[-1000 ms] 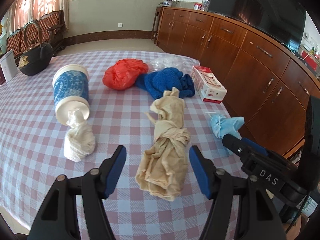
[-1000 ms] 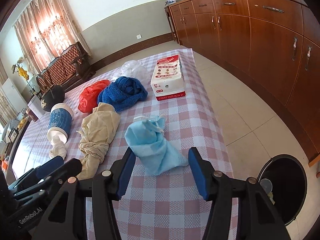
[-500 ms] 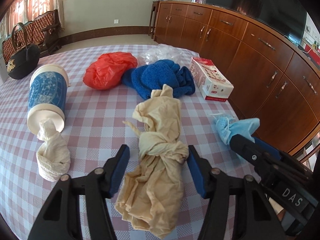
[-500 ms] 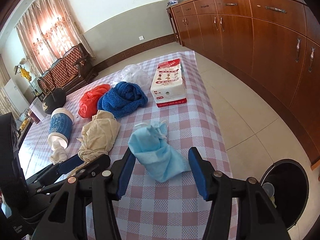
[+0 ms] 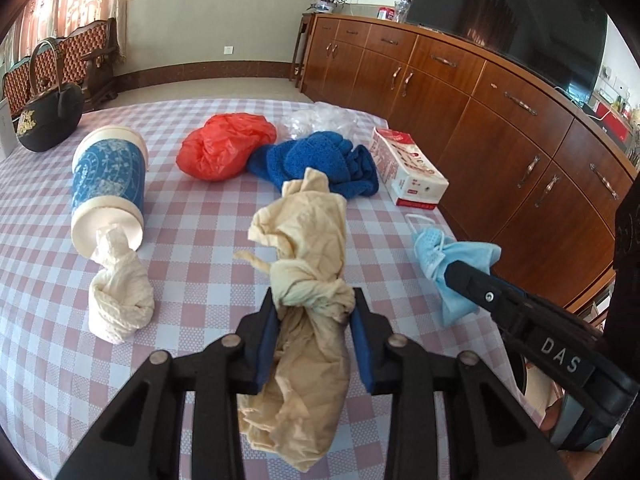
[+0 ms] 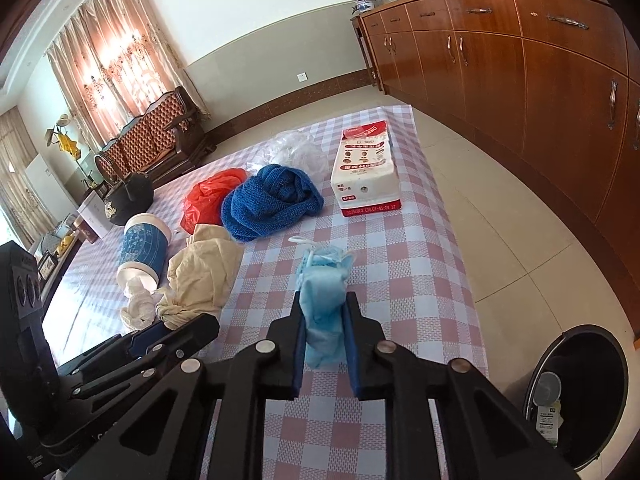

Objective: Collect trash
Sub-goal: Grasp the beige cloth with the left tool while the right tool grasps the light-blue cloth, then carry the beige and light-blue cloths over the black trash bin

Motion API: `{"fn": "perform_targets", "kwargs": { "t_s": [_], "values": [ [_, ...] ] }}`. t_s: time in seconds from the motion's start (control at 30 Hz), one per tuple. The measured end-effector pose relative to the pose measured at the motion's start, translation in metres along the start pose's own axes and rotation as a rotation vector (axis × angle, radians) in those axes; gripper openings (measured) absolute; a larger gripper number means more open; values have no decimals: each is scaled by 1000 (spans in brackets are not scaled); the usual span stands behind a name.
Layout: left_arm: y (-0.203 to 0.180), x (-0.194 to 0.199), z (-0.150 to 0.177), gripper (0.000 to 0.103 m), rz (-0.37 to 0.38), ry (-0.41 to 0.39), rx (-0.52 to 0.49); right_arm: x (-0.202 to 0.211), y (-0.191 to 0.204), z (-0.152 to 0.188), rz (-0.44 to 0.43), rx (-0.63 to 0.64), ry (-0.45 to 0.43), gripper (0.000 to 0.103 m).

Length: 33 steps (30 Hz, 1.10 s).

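We see our left gripper (image 5: 314,312) with its blue-padded fingers pressed in on the knotted middle of a crumpled beige plastic bag (image 5: 308,264), which lies lengthwise on the pink-and-white checked tablecloth (image 5: 200,220); our right gripper (image 6: 323,320) has its fingers clamped on a bunched light-blue face mask (image 6: 324,284), near the table's right edge, its ear loop trailing ahead. Left of the beige bag lies a wadded white tissue (image 5: 120,300), touching the mouth of a blue-patterned paper cup (image 5: 108,180) tipped on its side; further back sit a crumpled red plastic bag (image 5: 224,148), a dark blue knitted cloth (image 5: 320,164), a clear plastic bag (image 5: 320,120) and a red-and-white tissue pack (image 5: 408,176). On the floor to the right, beside the table, stands a round black waste bin (image 6: 576,392), open, with some litter inside.
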<state>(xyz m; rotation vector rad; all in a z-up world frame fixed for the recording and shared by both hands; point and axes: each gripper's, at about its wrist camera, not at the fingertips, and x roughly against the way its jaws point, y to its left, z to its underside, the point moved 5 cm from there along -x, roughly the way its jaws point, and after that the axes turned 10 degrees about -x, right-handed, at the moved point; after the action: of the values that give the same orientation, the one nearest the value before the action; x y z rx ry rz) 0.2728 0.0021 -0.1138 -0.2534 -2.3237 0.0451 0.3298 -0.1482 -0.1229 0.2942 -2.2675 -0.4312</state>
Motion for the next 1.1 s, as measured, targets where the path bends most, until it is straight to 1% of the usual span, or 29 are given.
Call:
{"fn": "perform_targets", "kwargs": {
  "t_s": [0.2, 0.37, 0.53, 0.9, 1.1],
  "values": [
    [-11, 20, 0, 35, 19, -29, -9, 28, -4, 4, -12, 9, -40, 18],
    [-36, 29, 1, 35, 66, -28, -35, 56, -26, 4, 13, -15, -76, 18],
    [-70, 29, 3, 35, 118, -18, -58, 85, -63, 5, 64, -55, -108, 18],
    [-158, 23, 6, 35, 246, 17, -162, 146, -153, 18, 192, -184, -177, 17],
    [-209, 12, 10, 35, 323, 52, -215, 169, -202, 30, 256, -264, -190, 17]
  ]
}}
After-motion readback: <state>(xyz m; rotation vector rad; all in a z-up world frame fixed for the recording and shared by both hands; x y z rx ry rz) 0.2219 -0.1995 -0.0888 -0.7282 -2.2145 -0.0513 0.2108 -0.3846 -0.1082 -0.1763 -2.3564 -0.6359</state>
